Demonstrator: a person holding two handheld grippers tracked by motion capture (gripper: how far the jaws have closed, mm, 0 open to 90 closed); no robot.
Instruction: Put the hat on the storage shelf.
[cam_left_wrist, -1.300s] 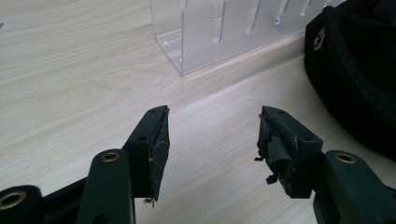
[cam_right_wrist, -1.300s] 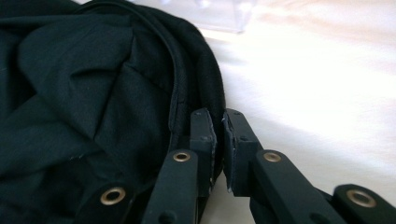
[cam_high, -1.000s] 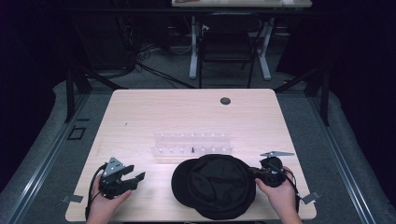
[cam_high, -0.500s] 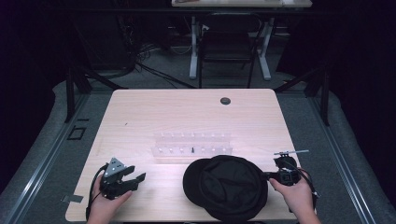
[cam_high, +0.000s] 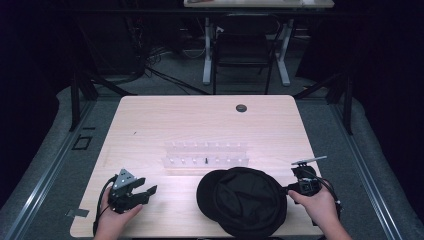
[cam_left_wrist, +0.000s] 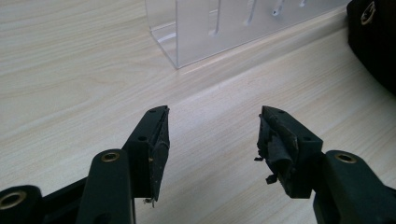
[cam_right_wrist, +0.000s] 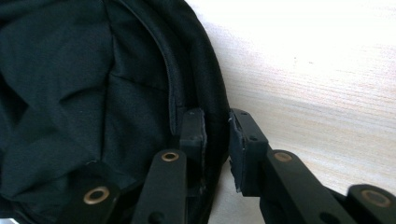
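Nearest you, your right tongs (cam_right_wrist: 215, 140) sit at the rim of the black cap (cam_high: 245, 200), on its right edge, w/ the two jaws nearly pressed together, one inside the rim and one outside. In the right gripper view the fabric edge runs between them, so it reads as a pinch on the rim, tho a thin gap shows at the tips. The cap lies at the front of the tabletop (cam_high: 165, 120), right of centre, opening up, lining and seam visible.

Your left tongs (cam_left_wrist: 212, 140) are spread wide, holding nothing, hovering low over bare wood at the front left, well apart from the cap.

Progress, as a judgement: early stage. The cap is gripped on one side only; the left side isn't taken yet, so any lift, turn or fold is yet to do. Next prob. calls for the left tongs to go to the cap's near-left rim.

Behind the cap stands a clear acrylic rack (cam_high: 206, 154) w/ slots, one small dark item in it, too small to ID. Farther back, a round dark grommet (cam_high: 241, 108).

Writing: none readable. A metal eyelet (cam_left_wrist: 367, 12) shows on the cap in the left gripper view; no brand or label legible.
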